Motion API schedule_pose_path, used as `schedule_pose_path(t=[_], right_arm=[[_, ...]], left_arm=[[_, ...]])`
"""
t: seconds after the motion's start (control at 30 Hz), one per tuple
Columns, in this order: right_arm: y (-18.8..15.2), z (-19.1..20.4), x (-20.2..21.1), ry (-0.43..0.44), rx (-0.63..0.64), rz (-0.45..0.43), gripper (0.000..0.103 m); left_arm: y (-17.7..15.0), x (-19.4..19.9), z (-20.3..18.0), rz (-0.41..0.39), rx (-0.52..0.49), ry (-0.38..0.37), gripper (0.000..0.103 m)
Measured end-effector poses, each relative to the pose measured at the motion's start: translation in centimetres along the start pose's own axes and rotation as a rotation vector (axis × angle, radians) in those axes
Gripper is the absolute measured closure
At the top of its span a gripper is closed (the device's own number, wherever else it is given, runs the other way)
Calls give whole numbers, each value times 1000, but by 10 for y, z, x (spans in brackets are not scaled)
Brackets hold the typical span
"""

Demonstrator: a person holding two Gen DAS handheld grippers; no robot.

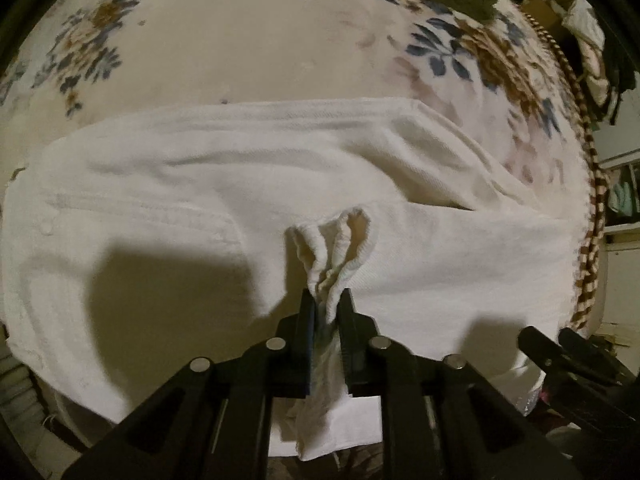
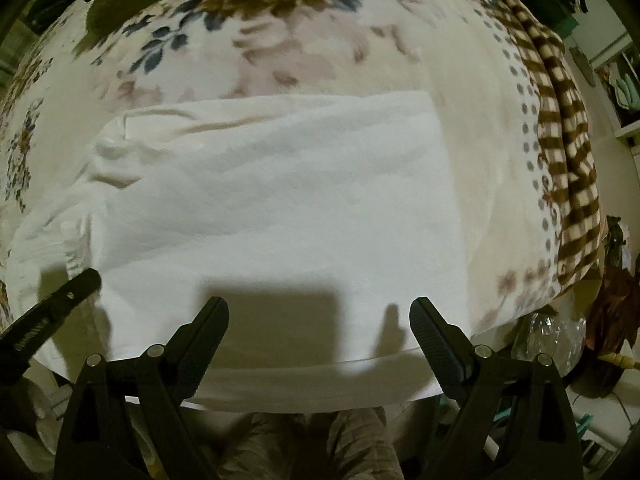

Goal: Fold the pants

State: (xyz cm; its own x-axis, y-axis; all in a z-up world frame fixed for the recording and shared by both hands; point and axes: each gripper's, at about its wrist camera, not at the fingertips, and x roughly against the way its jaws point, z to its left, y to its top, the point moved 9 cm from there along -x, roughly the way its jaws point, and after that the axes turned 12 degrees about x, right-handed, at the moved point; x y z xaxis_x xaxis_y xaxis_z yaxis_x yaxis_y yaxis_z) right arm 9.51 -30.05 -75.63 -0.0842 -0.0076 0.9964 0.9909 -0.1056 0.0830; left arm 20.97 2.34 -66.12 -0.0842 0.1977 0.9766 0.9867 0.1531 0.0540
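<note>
Pants (image 1: 248, 184) white, spread across floral bed (image 1: 240, 40). Left gripper (image 1: 326, 300) fingers pinch bunched hem; right gripper (image 2: 318, 316) fingers wide, hovering over near edge. Mid-fold; next needs right-side grab.

Matt white cloth pants (image 1: 240, 200)

White pants (image 1: 248, 184), lying flat and partly folded across the frame from 9 to 3 o'clock, wrinkled, with a bunched fold of fabric standing up toward 6 o'clock.
</note>
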Motion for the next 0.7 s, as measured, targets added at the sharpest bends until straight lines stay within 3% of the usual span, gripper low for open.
schedule_pose_path(t=[0.07,0.13,0.17,0.23,0.27,0.53,0.7], right_arm=[[5,-3,7,-6,10,-5,9],[8,2,17,-12,23,-9,9],[6,3,21,-16,28,-10,9],[8,8,28,-19,38,-16,9],[9,10,32,-20,43,-19,9],[12,52,59,-39,99,-59,9],[19,77,75,-10,97,-79,9]], left_arm=[[-1,5,0,-4,-2,22,88],[0,12,3,-20,-8,71,70],[0,19,5,-35,-5,77,65],[2,29,7,-56,0,91,32],[3,36,10,-69,8,101,27],[11,93,74,-170,180,109,25],[9,116,129,-206,383,14,25]])
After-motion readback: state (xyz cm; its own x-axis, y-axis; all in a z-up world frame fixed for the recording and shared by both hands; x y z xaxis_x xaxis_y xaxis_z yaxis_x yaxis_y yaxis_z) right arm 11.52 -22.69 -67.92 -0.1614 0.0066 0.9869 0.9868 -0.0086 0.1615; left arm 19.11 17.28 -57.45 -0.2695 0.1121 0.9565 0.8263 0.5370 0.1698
